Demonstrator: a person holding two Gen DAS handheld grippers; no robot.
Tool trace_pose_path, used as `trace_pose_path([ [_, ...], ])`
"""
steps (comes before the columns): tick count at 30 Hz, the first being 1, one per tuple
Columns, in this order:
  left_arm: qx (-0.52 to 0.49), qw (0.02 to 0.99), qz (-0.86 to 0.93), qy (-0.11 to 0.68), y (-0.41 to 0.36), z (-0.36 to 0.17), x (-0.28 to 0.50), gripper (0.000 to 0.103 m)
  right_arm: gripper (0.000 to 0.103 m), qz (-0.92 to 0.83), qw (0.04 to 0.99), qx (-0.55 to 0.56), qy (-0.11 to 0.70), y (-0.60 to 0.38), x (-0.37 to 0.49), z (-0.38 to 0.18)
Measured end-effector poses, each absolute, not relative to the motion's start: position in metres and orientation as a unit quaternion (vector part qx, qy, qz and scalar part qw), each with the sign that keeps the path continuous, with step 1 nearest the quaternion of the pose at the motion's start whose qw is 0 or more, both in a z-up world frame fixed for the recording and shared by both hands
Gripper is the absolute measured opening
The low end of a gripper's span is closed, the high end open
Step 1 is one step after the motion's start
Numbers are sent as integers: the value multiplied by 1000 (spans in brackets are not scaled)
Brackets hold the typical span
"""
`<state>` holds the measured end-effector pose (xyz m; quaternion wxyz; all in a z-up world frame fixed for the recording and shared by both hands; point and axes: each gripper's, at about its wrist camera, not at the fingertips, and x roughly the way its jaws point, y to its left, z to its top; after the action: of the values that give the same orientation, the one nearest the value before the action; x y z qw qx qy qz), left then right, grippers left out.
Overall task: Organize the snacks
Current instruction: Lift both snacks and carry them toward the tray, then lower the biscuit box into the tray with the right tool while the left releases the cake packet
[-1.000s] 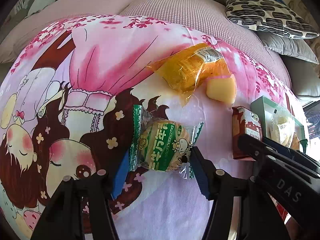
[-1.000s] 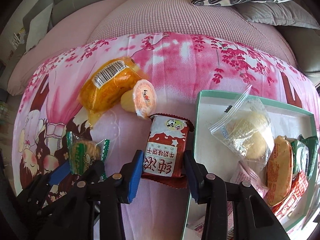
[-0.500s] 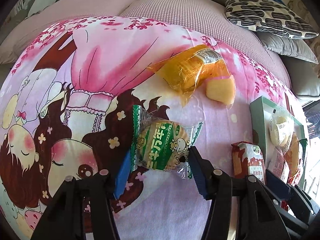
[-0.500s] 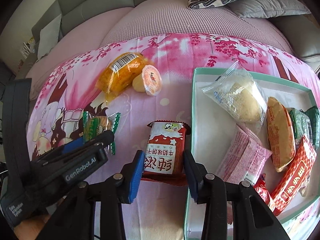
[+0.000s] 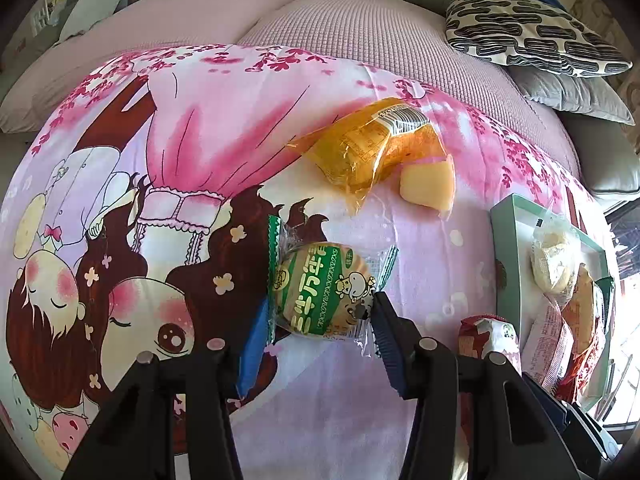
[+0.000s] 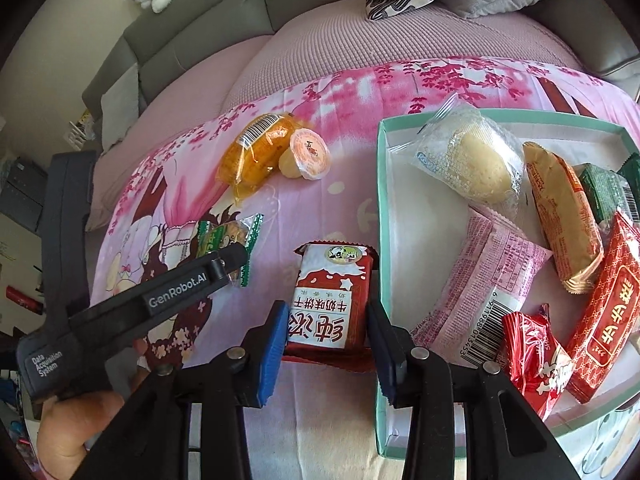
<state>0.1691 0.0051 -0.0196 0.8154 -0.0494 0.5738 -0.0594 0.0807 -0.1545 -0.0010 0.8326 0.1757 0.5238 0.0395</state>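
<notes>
My left gripper (image 5: pixel 316 344) is shut on a green-wrapped round biscuit pack (image 5: pixel 320 288), just above the pink cartoon blanket (image 5: pixel 160 160). My right gripper (image 6: pixel 328 344) is shut on a red-and-white biscuit pack (image 6: pixel 332 296) and holds it raised beside the left wall of the mint-green box (image 6: pixel 382 216). The box holds several snack packs, among them a clear-bagged bun (image 6: pixel 472 164) and a pink pack (image 6: pixel 492 280). The box also shows at the right of the left wrist view (image 5: pixel 508 248).
An orange-wrapped snack (image 5: pixel 368 148) and a jelly cup (image 5: pixel 430 184) lie on the blanket beyond the green pack; both show in the right wrist view, the snack (image 6: pixel 256 148) left of the cup (image 6: pixel 308 152). Sofa cushions and a patterned pillow (image 5: pixel 532 32) lie behind.
My right gripper has lifted the red-and-white pack up and back, toward the box's left side. My left gripper stays shut on the green pack, almost unmoved.
</notes>
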Motion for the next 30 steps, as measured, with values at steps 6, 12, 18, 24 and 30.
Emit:
trace_pose_path([
  [6,-38,823,-57,564,-3,-10,166,52,42,54,832,193,517,-161,74,3],
  [12,-31,838,-53,542,-5,8,159,52,42,61,840,201,500,-166,66,12],
  [18,-35,854,-59,516,-9,30,150,52,42,65,849,214,478,-175,58,27],
  [24,-25,866,-78,494,-24,47,140,52,42,38,861,228,452,-199,49,42],
  [30,-10,864,-119,490,-54,51,130,52,42,-32,869,245,429,-246,38,51],
])
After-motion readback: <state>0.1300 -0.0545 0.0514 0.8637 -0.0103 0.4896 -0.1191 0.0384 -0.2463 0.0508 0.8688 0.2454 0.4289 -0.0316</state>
